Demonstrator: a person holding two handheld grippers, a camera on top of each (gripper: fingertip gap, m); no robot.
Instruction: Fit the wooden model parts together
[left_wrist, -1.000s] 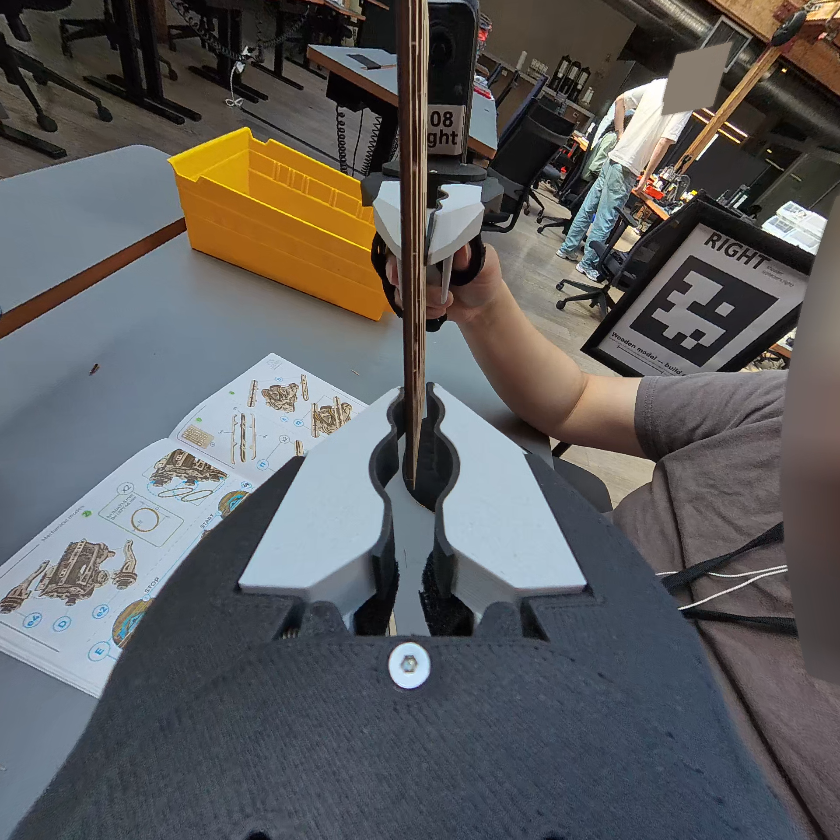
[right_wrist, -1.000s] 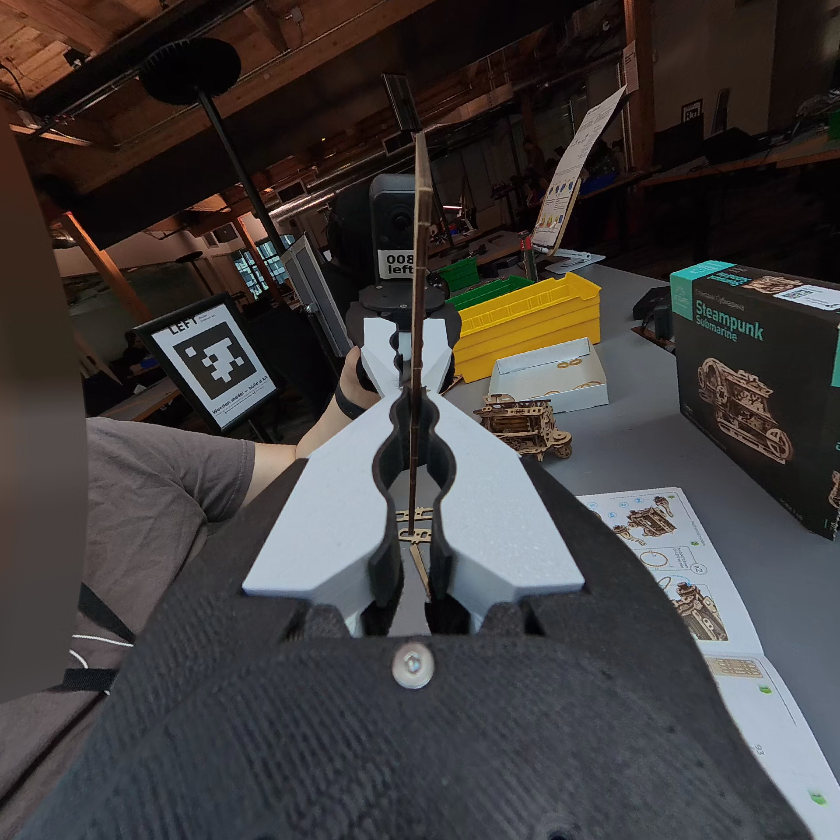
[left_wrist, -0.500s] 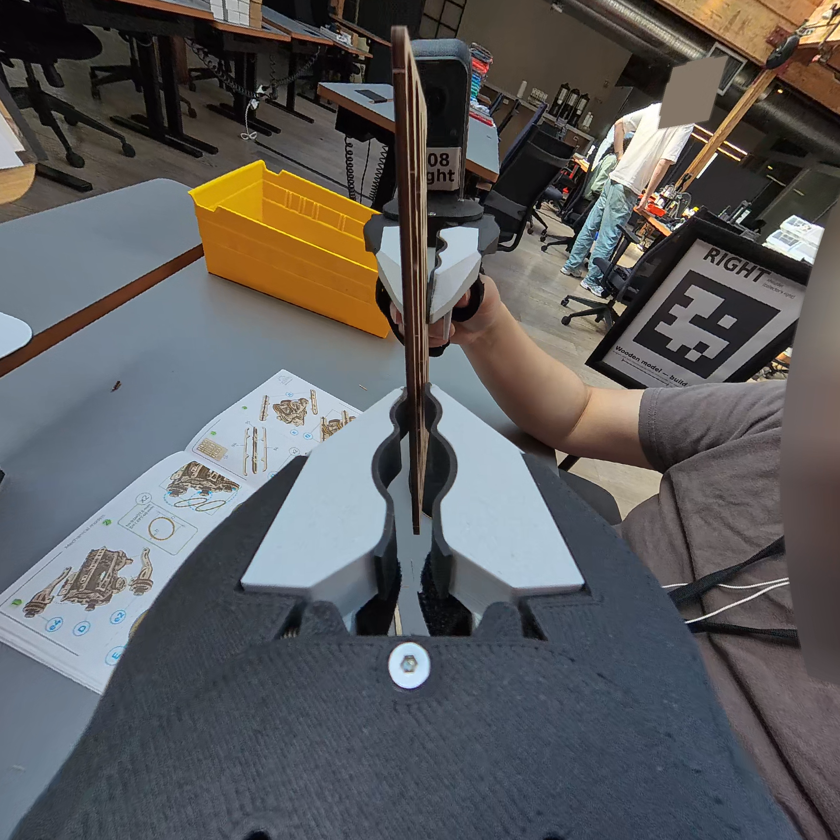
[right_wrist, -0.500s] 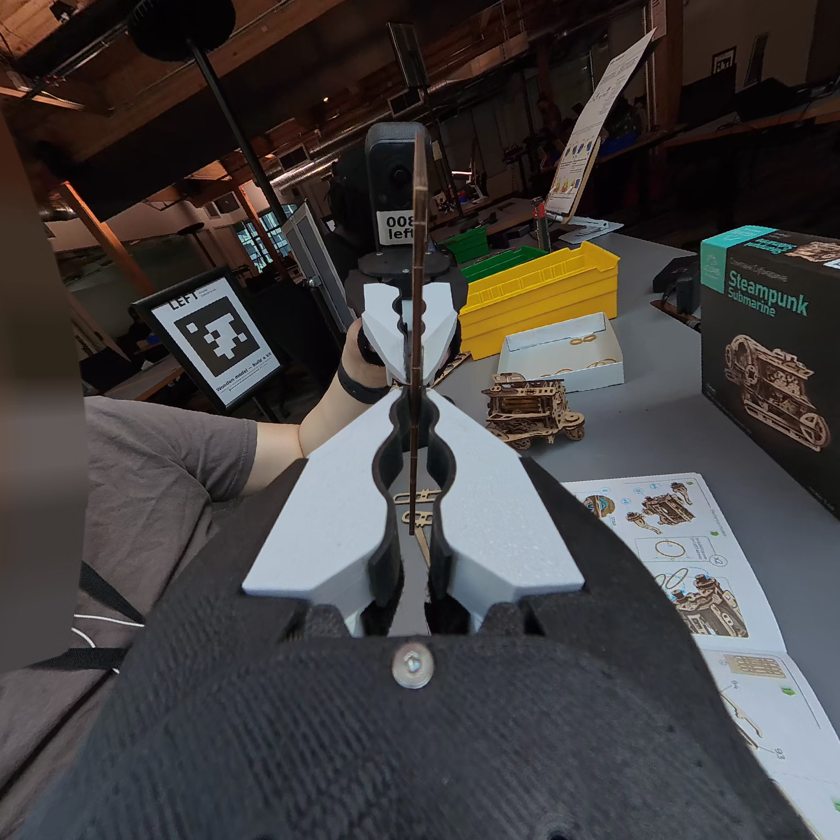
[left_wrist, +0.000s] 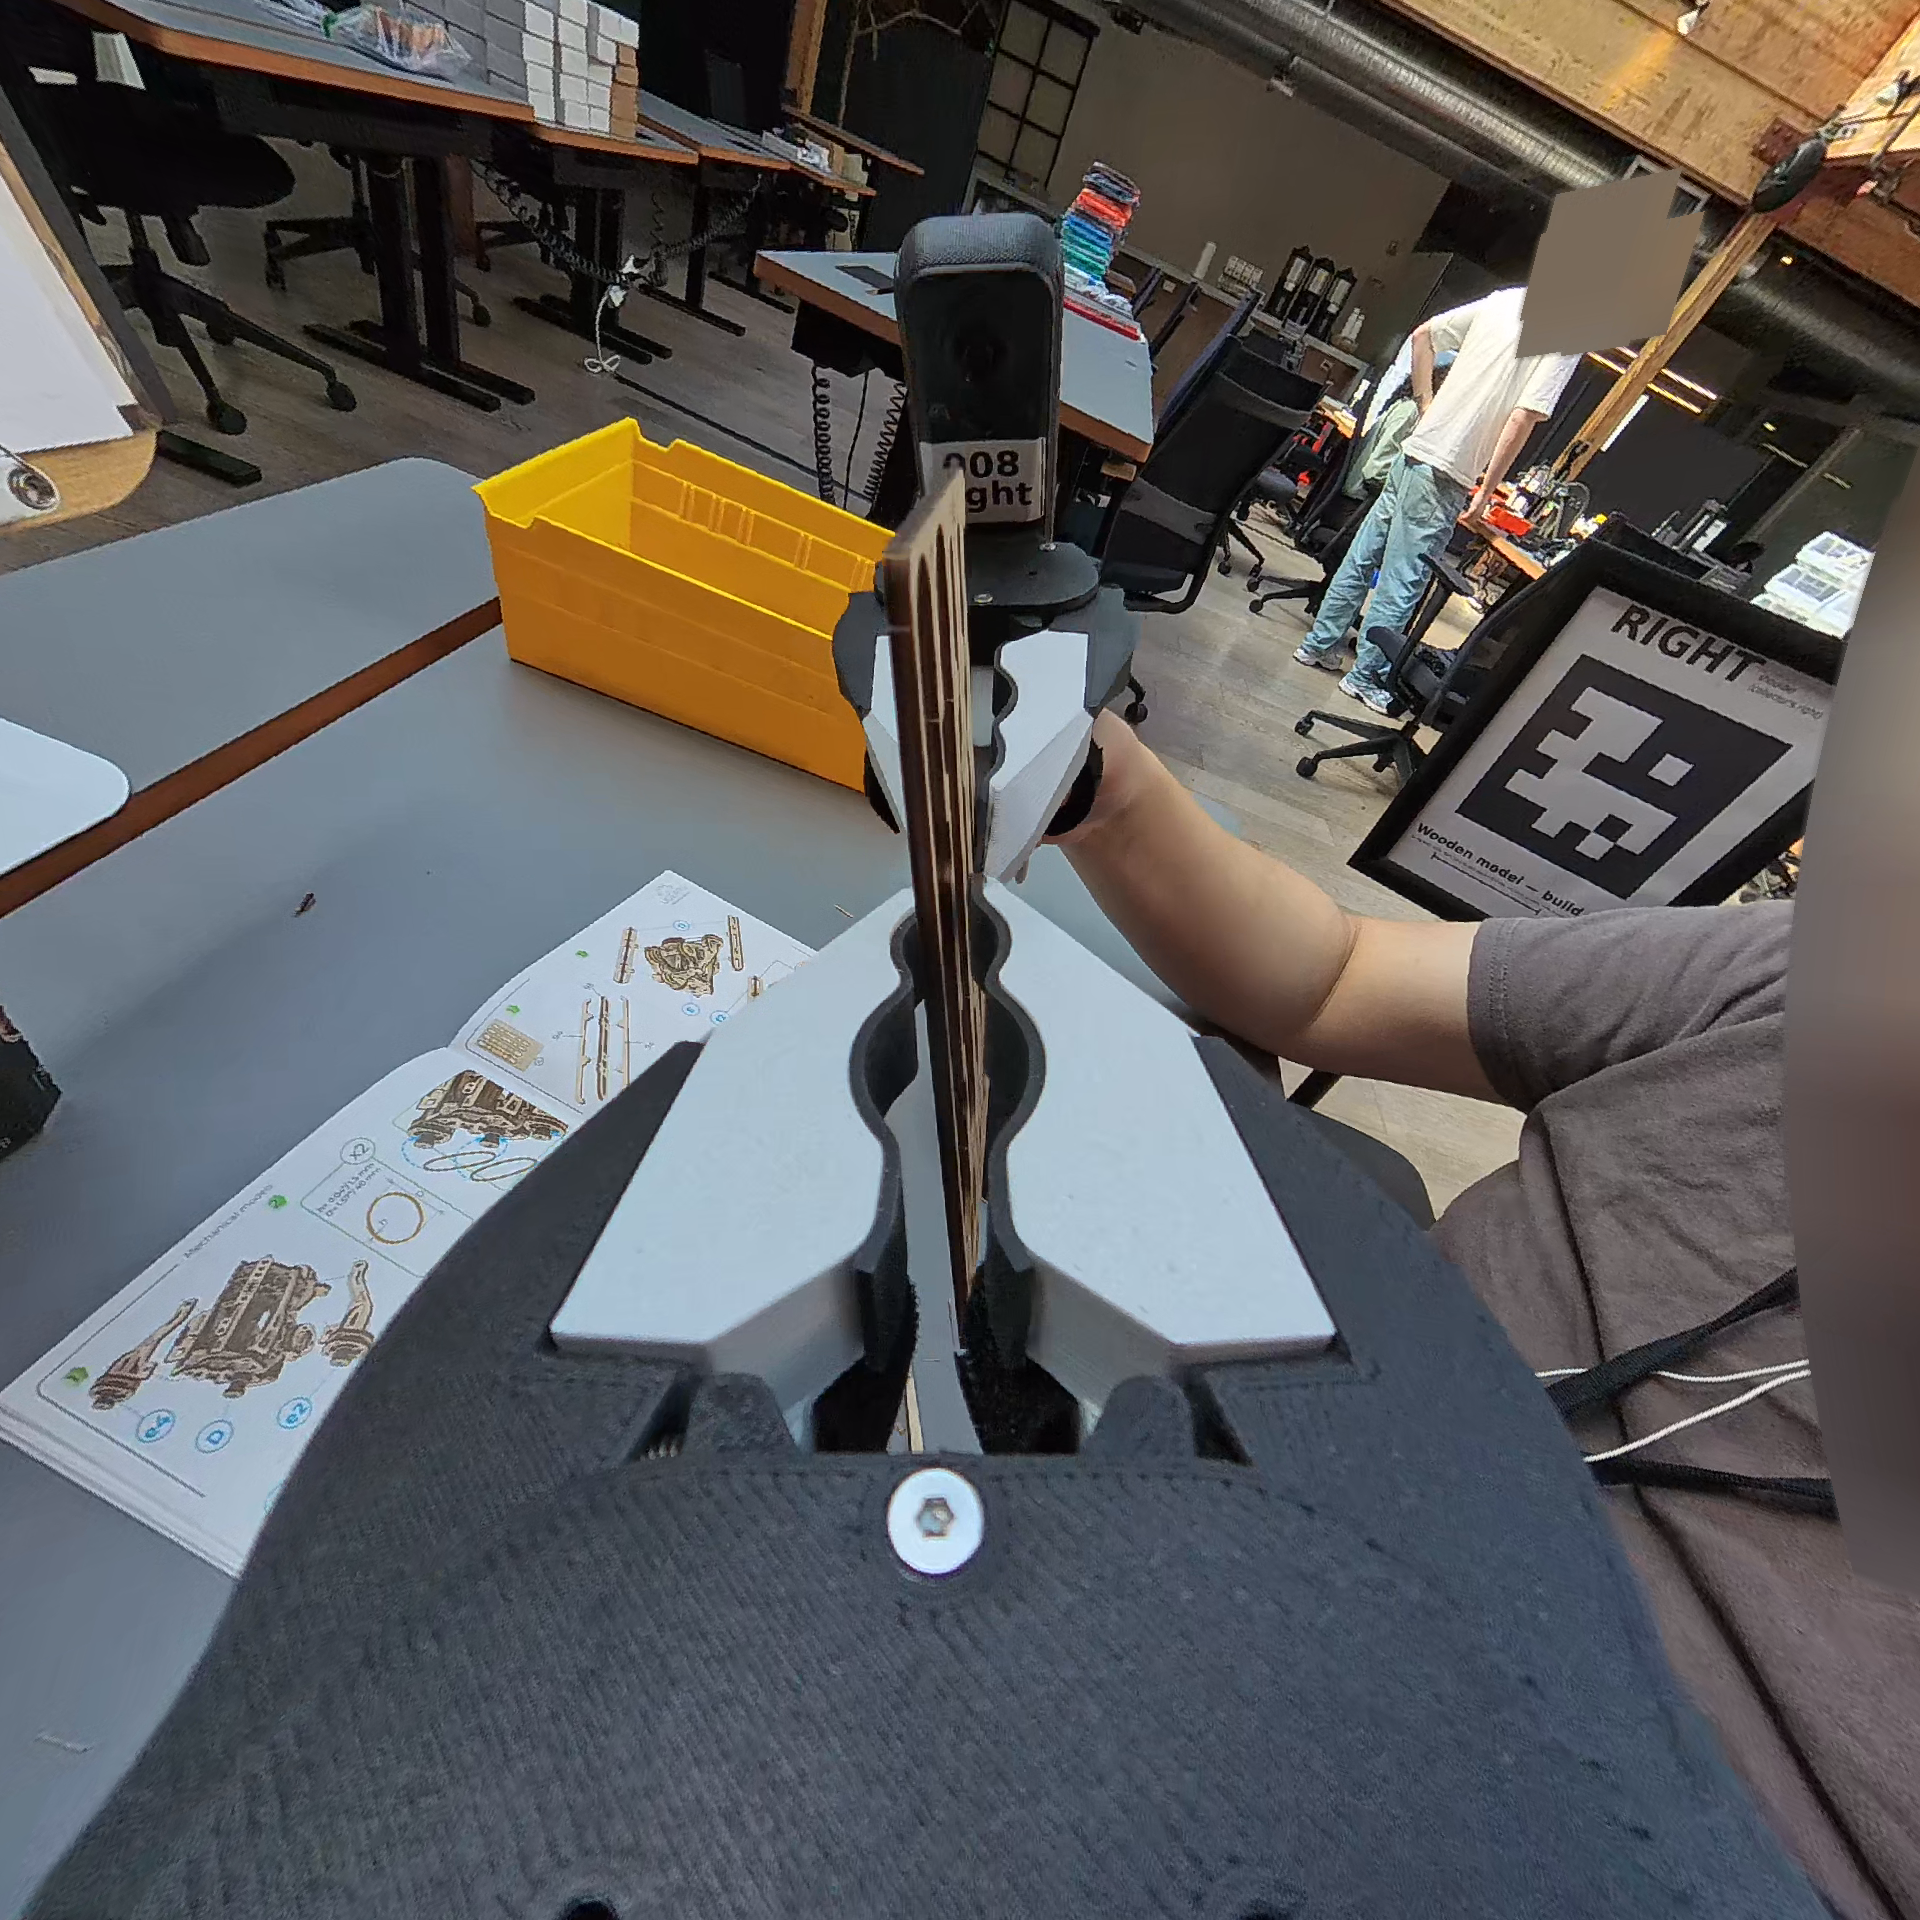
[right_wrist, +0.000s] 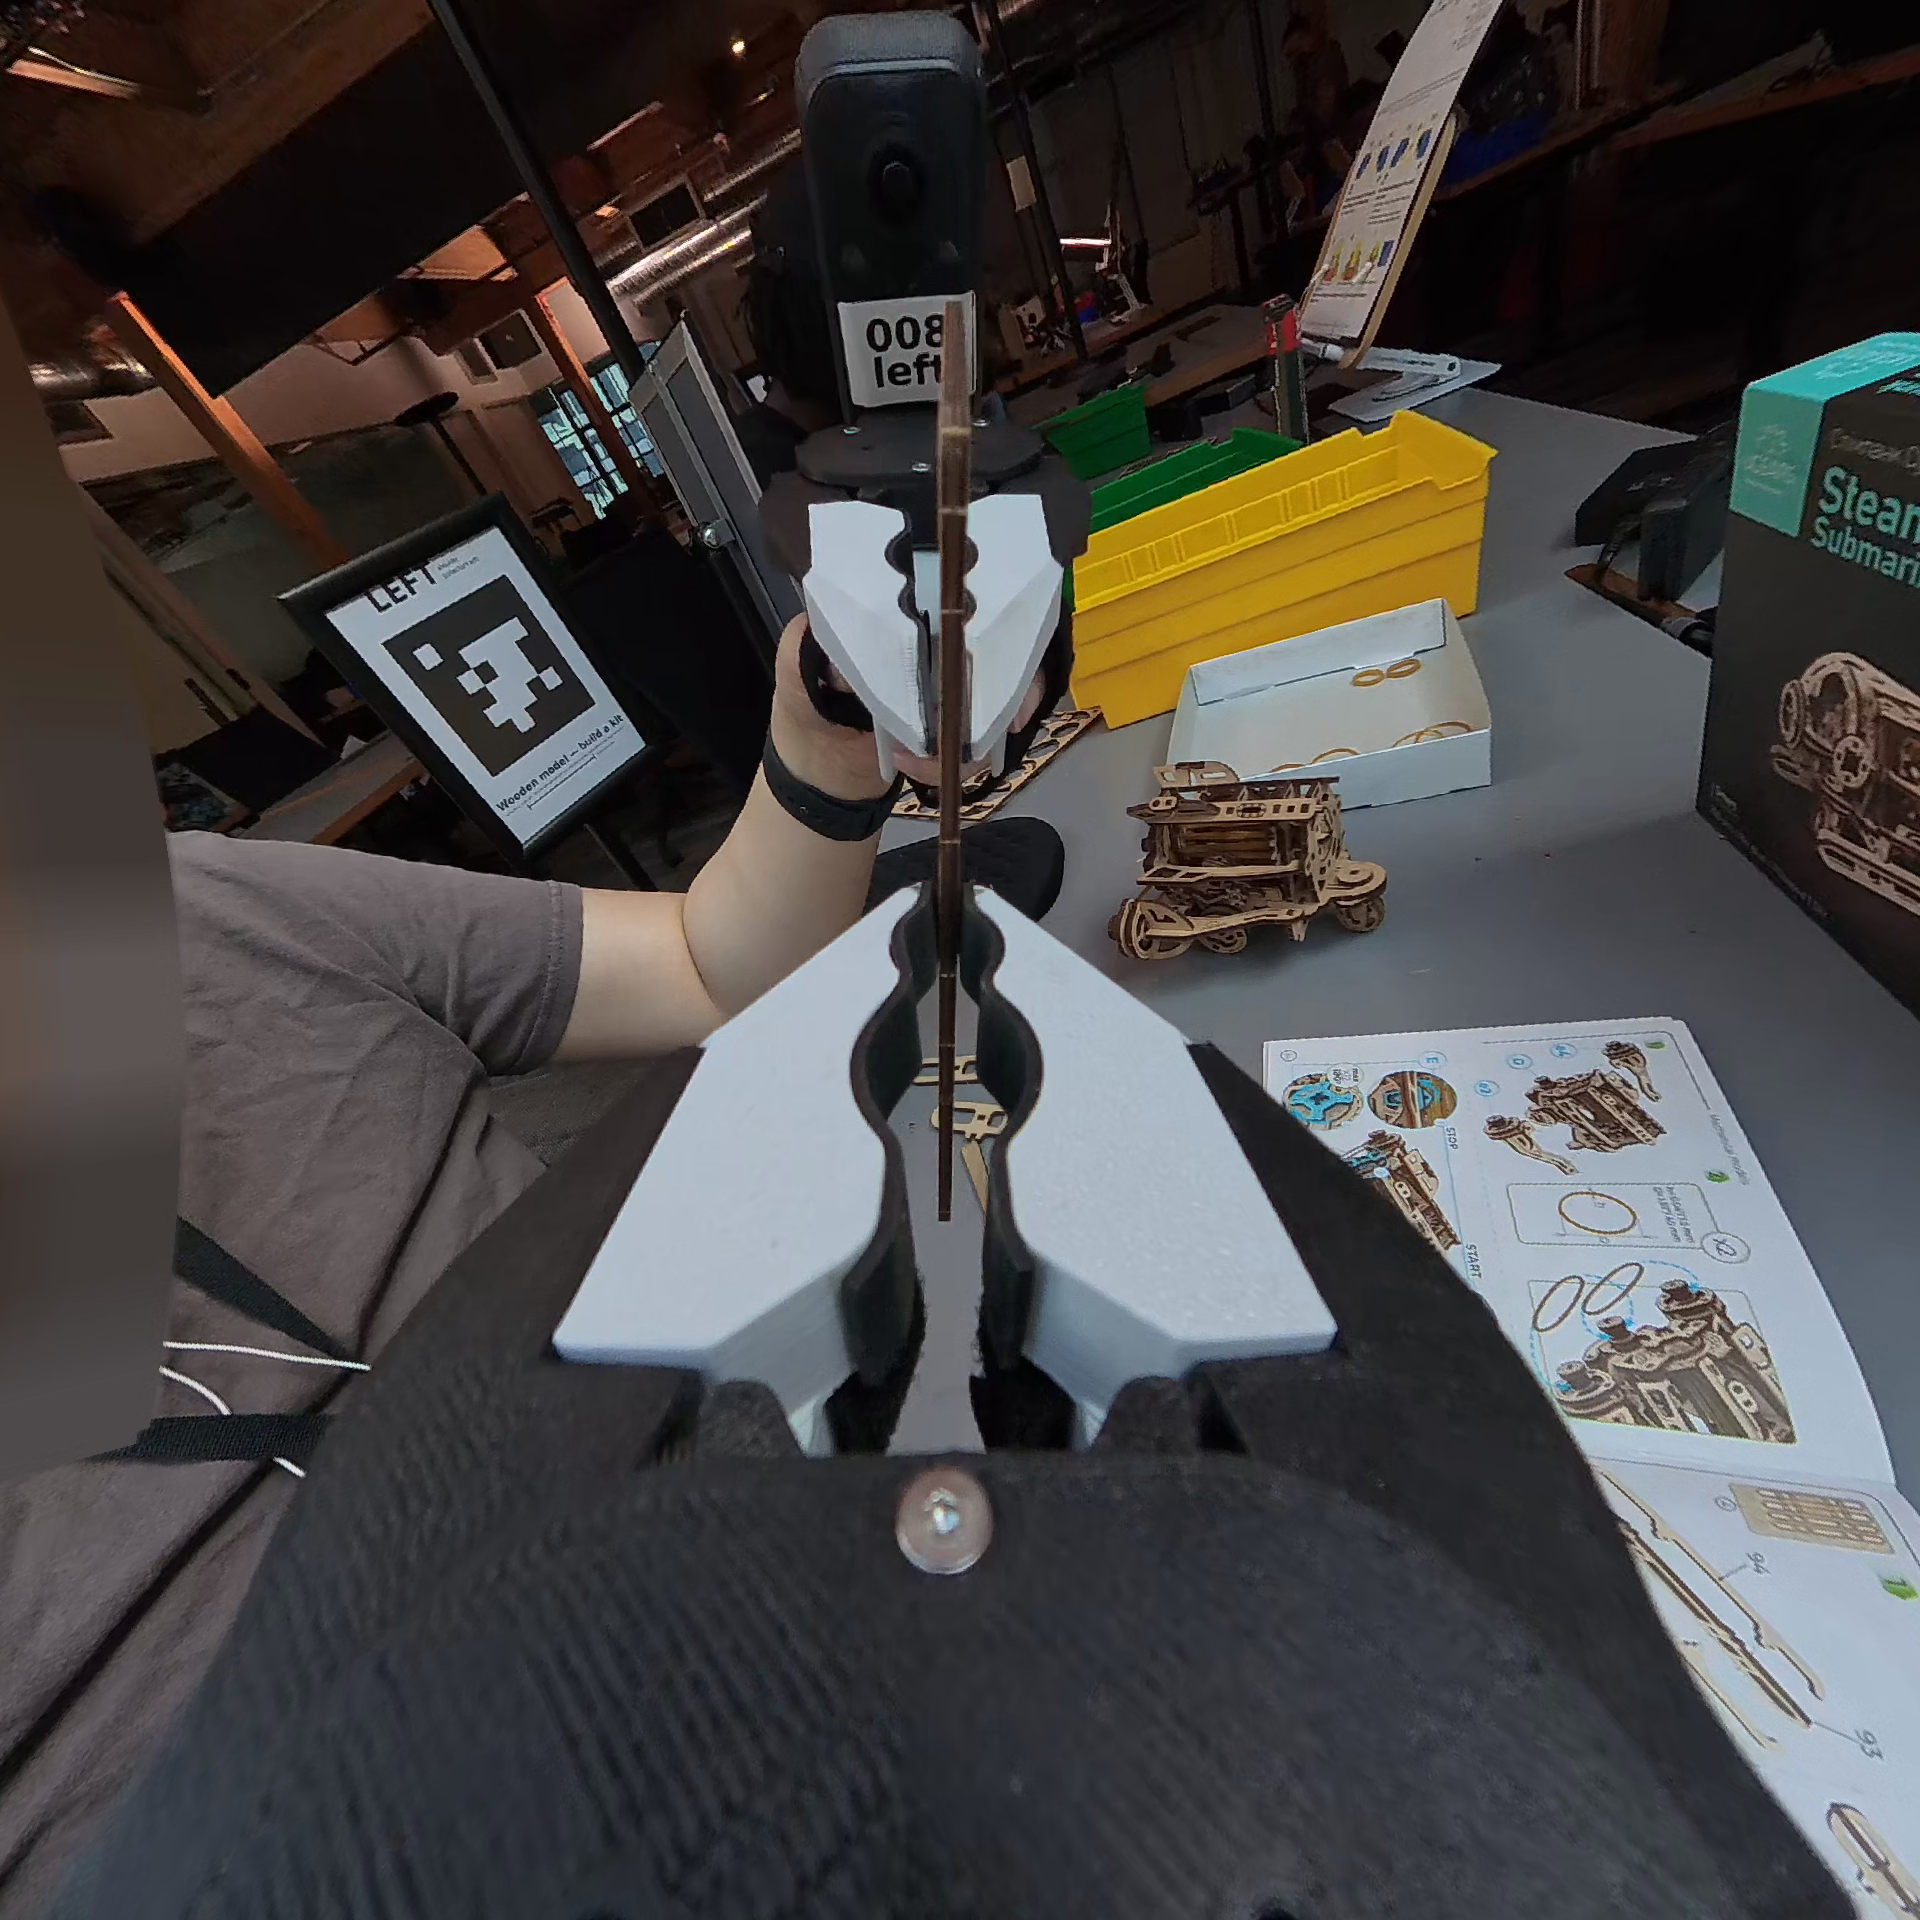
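A thin wooden parts sheet (left_wrist: 940, 831) stands on edge in the air between my two grippers. My left gripper (left_wrist: 945, 920) is shut on its near end, and the sheet runs deep between the jaws. My right gripper (left_wrist: 987, 748) faces it and is shut on the far end. In the right wrist view the same sheet (right_wrist: 951, 727) runs from my right gripper (right_wrist: 945, 904) to the left gripper (right_wrist: 935, 644). A partly built wooden model (right_wrist: 1247, 873) stands on the grey table (right_wrist: 1558, 914). An open instruction booklet (left_wrist: 416, 1143) lies below the grippers.
A yellow bin (left_wrist: 675, 592) stands at the table's far edge. The right wrist view shows the booklet (right_wrist: 1558, 1195), a white tray (right_wrist: 1340, 707) with rings, a dark product box (right_wrist: 1829, 675), another yellow bin (right_wrist: 1278, 561) and a cut-out wooden sheet (right_wrist: 997, 769) lying flat. A person's arms and torso are close by. Only a small space, under 4 cm, lies between the two pairs of fingers. Both grippers' tips are roughly 25 cm from the partly built wooden model (right_wrist: 1247, 873).
Both grippers have come lower and closer to each other with the sheet held between them. The sheet now sits deeper in the left jaws and leans slightly.
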